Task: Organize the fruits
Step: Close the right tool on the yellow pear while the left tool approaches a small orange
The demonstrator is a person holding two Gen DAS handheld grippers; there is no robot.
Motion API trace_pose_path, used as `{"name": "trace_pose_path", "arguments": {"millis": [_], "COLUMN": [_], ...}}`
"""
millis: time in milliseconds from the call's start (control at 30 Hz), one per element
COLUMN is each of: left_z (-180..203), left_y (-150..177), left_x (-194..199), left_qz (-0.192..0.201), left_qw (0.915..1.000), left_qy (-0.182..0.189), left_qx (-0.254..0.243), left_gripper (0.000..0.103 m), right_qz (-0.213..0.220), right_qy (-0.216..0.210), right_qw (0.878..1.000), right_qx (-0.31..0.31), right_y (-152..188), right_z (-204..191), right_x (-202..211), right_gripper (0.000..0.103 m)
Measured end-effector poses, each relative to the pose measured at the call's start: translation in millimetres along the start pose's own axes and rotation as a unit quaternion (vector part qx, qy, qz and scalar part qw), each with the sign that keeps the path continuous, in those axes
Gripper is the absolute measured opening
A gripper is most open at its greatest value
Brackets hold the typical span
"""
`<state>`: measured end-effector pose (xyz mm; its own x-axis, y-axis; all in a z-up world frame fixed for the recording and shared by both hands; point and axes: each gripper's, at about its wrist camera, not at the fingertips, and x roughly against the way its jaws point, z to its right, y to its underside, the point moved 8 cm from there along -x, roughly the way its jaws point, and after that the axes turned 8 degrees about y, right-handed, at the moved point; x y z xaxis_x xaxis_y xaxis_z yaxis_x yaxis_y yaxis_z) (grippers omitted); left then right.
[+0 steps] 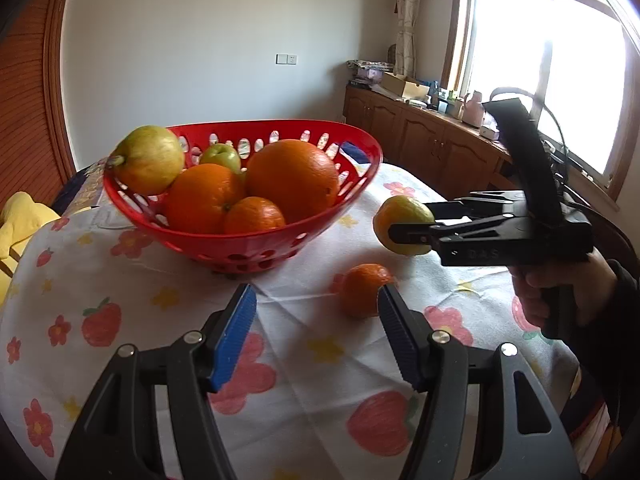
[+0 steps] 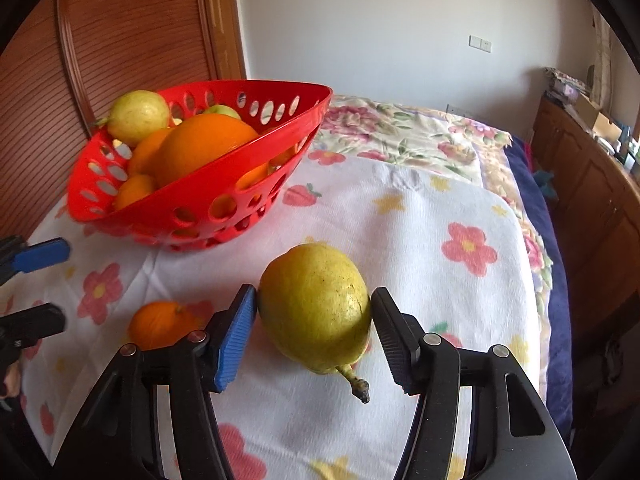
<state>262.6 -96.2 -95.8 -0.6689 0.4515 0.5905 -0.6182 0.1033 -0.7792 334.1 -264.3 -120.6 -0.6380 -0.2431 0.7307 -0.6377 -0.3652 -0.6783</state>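
The left wrist camera sits just behind the left tongs (image 1: 318, 334), close above the flowered cloth (image 1: 132, 272), and looks down and forward at the red basket (image 1: 248, 242), with the window (image 1: 548, 68) far right and the right tongs (image 1: 412, 224) reaching in from the right. The right wrist camera rides behind the right tongs (image 2: 314, 334), nearer to the cloth (image 2: 420, 232) and tilted down, facing the basket (image 2: 224, 184) far left and the wooden door (image 2: 132, 40) beyond. Both views share the basket, the cloth, the small orange (image 1: 364, 290) (image 2: 158, 324), the pear (image 1: 402, 226) (image 2: 316, 304) between the right tongs, and the left tongs' tips (image 2: 38, 292) at the left edge.
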Motion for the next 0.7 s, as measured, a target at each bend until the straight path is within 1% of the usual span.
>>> {"name": "trace_pose_path", "arguments": {"millis": [233,400,433,700], "left_z": [20.5,32.1,31.8,40.1], "left_y": [-3.0,-3.9,-3.8,-2.3], "left_x": [-16.5,-32.3,-34.4,-54.5], "left_qz": [-0.017,-0.035,-0.037,-0.062], "left_qw": [0.9997,0.9991,0.999,0.9977], "left_qy": [0.01,0.019,0.019,0.014], "left_qx": [-0.014,-0.017,-0.017,-0.02], "left_gripper": [0.063,0.058,0.054,0.052], "right_qz": [0.018,0.032,0.033,0.04], "right_qy": [-0.019,-0.031,-0.032,-0.04], "right_qw": [1.0,0.999,0.999,0.998], "right_qx": [-0.009,-0.014,-0.014,-0.016], "right_y": [10.9,14.3,16.4,26.9], "right_z": [1.9,4.8,4.4,9.2], "right_x": [25.6,42.0,43.8,54.7], "right_gripper": [0.061,0.061,0.061,0.061]}}
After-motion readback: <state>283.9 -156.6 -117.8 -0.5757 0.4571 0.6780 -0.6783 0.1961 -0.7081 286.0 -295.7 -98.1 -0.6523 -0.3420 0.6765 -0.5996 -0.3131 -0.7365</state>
